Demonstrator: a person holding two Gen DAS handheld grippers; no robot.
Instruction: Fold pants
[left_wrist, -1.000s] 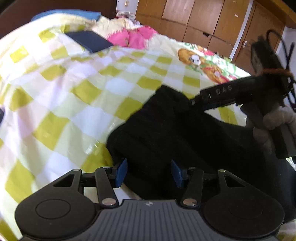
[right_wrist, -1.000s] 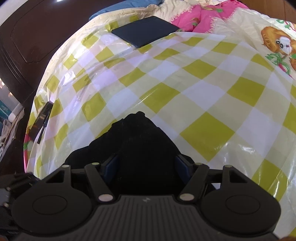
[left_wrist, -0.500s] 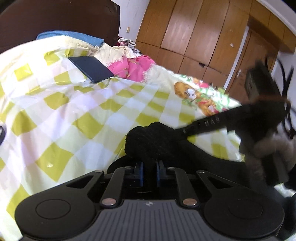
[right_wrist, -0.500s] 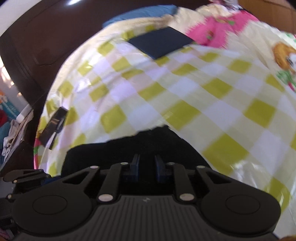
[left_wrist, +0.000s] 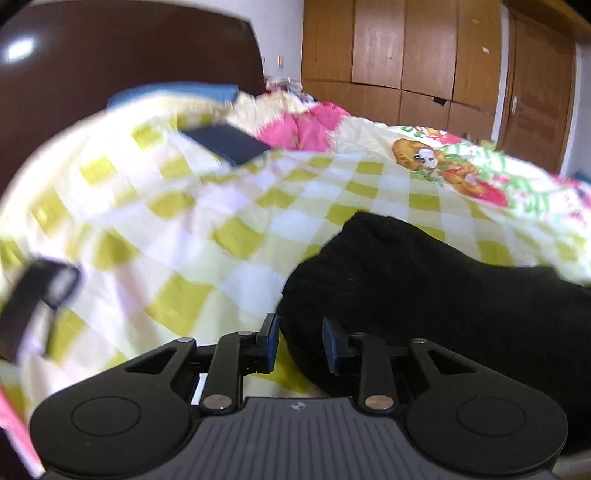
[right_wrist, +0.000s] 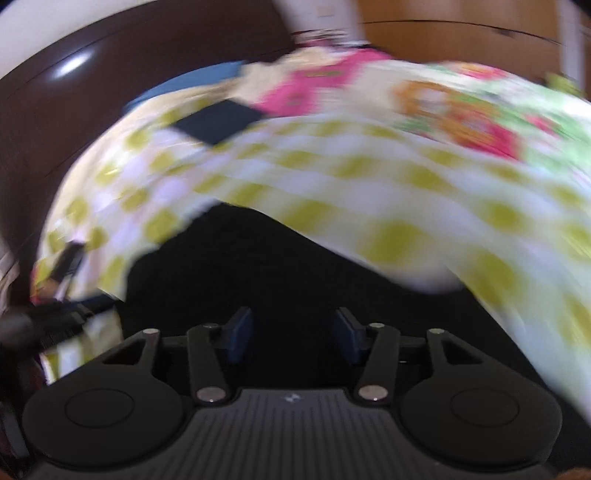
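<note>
L gripper (left_wrist: 299, 341): blue-padded fingers apart, moderate gap, nothing clamped. The edge of the black fabric pants (left_wrist: 424, 295) sits in that gap and looks to brush the right-hand pad (left_wrist: 330, 345); the left-hand pad is over the checked cover, beside the cloth. Can't tell firm contact from the L wrist view.

R gripper (right_wrist: 293, 334): fingers apart, wider gap than L, nothing pinched. Black cloth of the pants (right_wrist: 277, 266) fills the space between and ahead of the pads; frame is heavily motion-blurred, so contact w/ either pad can't be judged.

Pants: 1 garment, black, bunched in a rounded heap on the bed, lying on the yellow-and-white checked glossy sheet (left_wrist: 192, 236). In the L view the heap takes up the lower right; in the R view it spreads across the lower middle.

Counts: 2 grippers, each w/ 2 fingers; in the R view the L gripper is a blurred dark shape at the left edge. 1 dark navy flat rectangular item (left_wrist: 227, 142) on the far part of the sheet, near the pink-and-cream floral bedding (left_wrist: 306, 125). 1 cartoon-bear print cover (left_wrist: 439, 162) to the right. 1 dark wooden headboard (left_wrist: 110, 59) behind. 1 blue folded cloth (left_wrist: 177, 92) near the headboard. Brown wooden wardrobe doors (left_wrist: 406, 51) at the back; number unclear. 1 small dark rectangular object (left_wrist: 40, 291) at the sheet's left edge, blurred.
</note>
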